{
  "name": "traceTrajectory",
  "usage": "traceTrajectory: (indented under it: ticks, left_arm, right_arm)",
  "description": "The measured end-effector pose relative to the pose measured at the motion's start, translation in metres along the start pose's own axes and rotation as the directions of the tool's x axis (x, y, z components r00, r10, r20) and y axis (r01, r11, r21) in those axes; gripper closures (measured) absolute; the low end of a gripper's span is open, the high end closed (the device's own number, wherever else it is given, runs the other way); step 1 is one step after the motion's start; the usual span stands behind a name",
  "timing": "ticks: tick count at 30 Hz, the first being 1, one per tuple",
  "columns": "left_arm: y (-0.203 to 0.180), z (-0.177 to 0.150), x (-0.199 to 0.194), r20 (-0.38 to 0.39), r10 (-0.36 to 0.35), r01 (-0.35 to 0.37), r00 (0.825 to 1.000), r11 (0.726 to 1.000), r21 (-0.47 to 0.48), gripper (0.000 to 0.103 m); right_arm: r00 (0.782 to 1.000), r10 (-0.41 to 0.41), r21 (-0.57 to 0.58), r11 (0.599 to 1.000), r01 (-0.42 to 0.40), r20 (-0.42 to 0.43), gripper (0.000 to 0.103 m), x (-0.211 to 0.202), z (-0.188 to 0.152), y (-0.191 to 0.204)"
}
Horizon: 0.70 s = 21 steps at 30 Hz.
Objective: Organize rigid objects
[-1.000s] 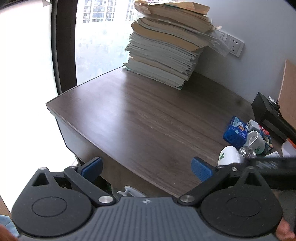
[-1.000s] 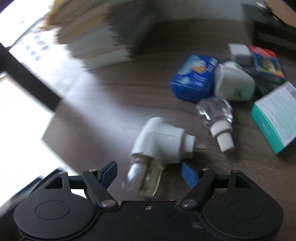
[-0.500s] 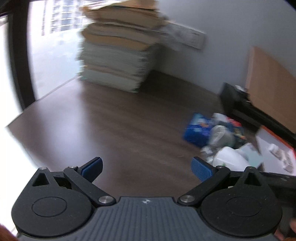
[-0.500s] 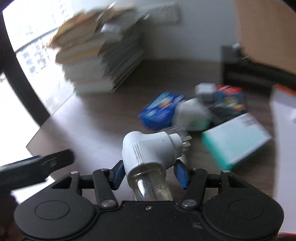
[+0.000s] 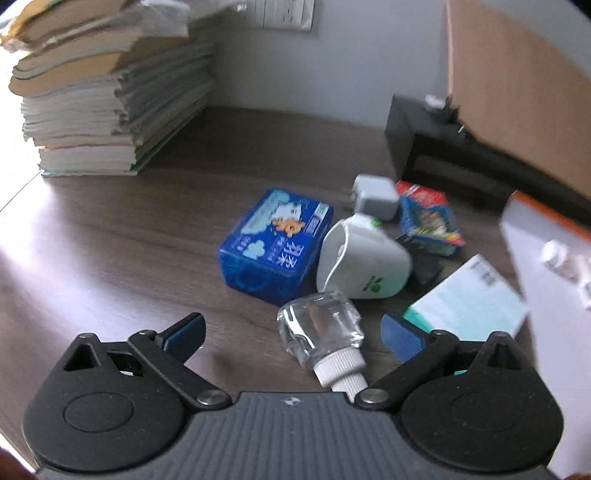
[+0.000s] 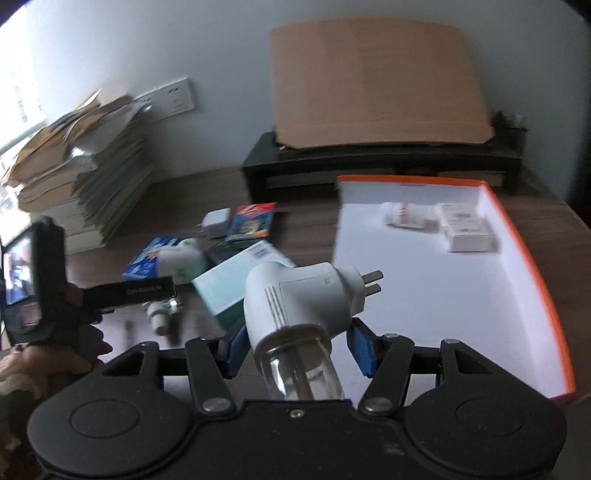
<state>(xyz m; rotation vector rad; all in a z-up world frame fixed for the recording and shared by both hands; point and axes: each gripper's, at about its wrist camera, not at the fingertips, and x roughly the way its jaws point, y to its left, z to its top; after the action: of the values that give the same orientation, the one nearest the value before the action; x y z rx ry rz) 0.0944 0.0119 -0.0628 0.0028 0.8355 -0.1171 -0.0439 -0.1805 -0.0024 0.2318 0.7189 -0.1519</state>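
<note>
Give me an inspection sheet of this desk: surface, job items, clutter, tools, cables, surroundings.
Surface: dark wood desk.
Job's things: white plug-in vaporizer in right tool, which has just been closing; clear refill bottle lying between left tool's open jaws, untouched; orange-rimmed tray holds a pill bottle and small box.
Clutter: blue box, teal box, white charger.
Cables: nothing seen.
Surroundings: paper stack, wall socket, cardboard on black stand.
</note>
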Motion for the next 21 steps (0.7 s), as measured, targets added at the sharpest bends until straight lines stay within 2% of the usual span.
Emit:
traceTrajectory:
  ticks: [1, 2, 4, 6, 8, 12, 21]
  left_arm:
    - [0.0, -0.001, 0.006, -0.014, 0.009, -0.009, 1.0, 1.0, -0.002, 0.011]
    - [-0.001, -0.002, 0.011, -0.011, 0.024, -0.024, 1.0, 1.0, 0.002, 0.011]
    - [-0.005, -0.002, 0.011, 0.025, 0.037, -0.038, 0.999, 0.998, 0.042, 0.03]
    - [-0.008, -0.002, 0.009, 0.036, 0.017, -0.02, 0.999, 0.996, 0.084, 0.05]
    - [-0.005, 0.001, 0.006, 0.02, -0.023, 0.021, 1.0, 0.998, 0.06, 0.05]
    - [-0.006, -0.001, -0.004, 0.029, -0.035, 0.033, 0.999, 0.997, 0.065, 0.052]
    - [-0.006, 0.002, -0.061, 0.093, -0.112, 0.107, 0.989, 0.992, 0.063, 0.052]
  right_arm:
    - [1.0, -0.003, 0.008, 1.0, 0.003, 0.005, 0.034, -0.002, 0.0, -0.004]
    - [1.0, -0.006, 0.017, 1.0, 0.006, 0.011, 0.034, -0.003, 0.001, -0.007]
    - [1.0, -0.013, 0.022, 1.0, 0.013, 0.021, 0.034, -0.006, 0.001, -0.013]
    - [1.0, -0.019, 0.024, 1.0, 0.018, 0.023, 0.034, -0.007, 0.002, -0.017]
    - [1.0, -0.016, 0.027, 1.0, 0.016, 0.027, 0.034, -0.008, 0.003, -0.02]
    - [1.0, -0.002, 0.02, 1.0, 0.002, 0.03, 0.034, -0.006, 0.006, -0.018]
    - [0.997, 0.023, 0.01, 1.0, -0.024, 0.076, 0.034, -0.014, 0.017, -0.013]
